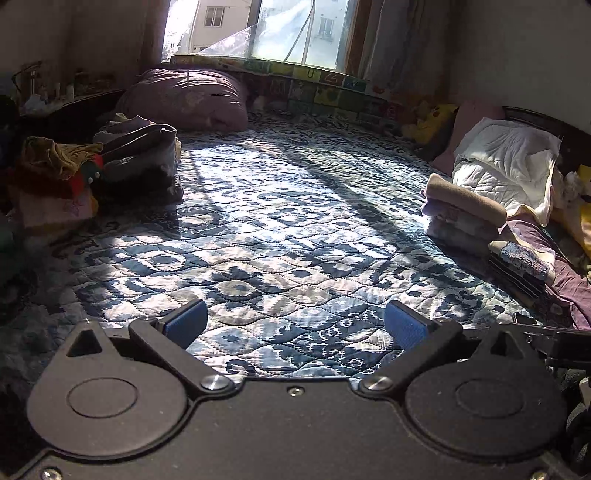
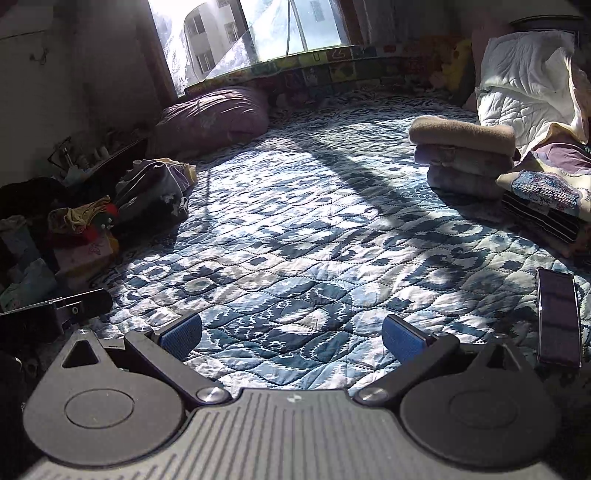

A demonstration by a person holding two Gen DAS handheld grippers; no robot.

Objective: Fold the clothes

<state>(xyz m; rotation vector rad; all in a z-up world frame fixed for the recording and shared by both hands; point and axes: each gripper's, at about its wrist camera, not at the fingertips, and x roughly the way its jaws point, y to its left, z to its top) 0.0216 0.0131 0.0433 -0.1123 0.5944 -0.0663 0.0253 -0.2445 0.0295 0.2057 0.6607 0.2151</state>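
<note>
Over at the bed's left edge sits the unfolded pile of clothes (image 1: 122, 158), a rumpled heap of grey, mustard and red garments spilling toward the mattress edge, with a purple pillow (image 1: 184, 98) behind it in the far left corner under the window (image 1: 266, 29). Moving in, the left tongs (image 1: 295, 325) hover low over the near edge of the bed, blue pads spread wide apart and nothing between them, only the blue-and-white patterned quilt (image 1: 288, 221), which lies bare and sunlit across the middle of the bed. Just beside them, the right tongs (image 2: 291, 334) hang over the same near edge, pads likewise parted wide and empty; a dark piece of the other tool shows at the left border of the right wrist view. Further right, a dark phone (image 2: 557, 317) lies flat on the quilt near the bed's front right corner, just beside the right tongs. Then along the right edge stands the folded stack (image 2: 461, 155), a tan piece on top with lilac and pale layers beneath, neat and squared. Touching its right side is a second lower stack (image 2: 543, 206) with a striped dark garment under a printed blue one. Behind both, against the headboard, rests a white quilted blanket (image 2: 524, 85), bunched up.
</note>
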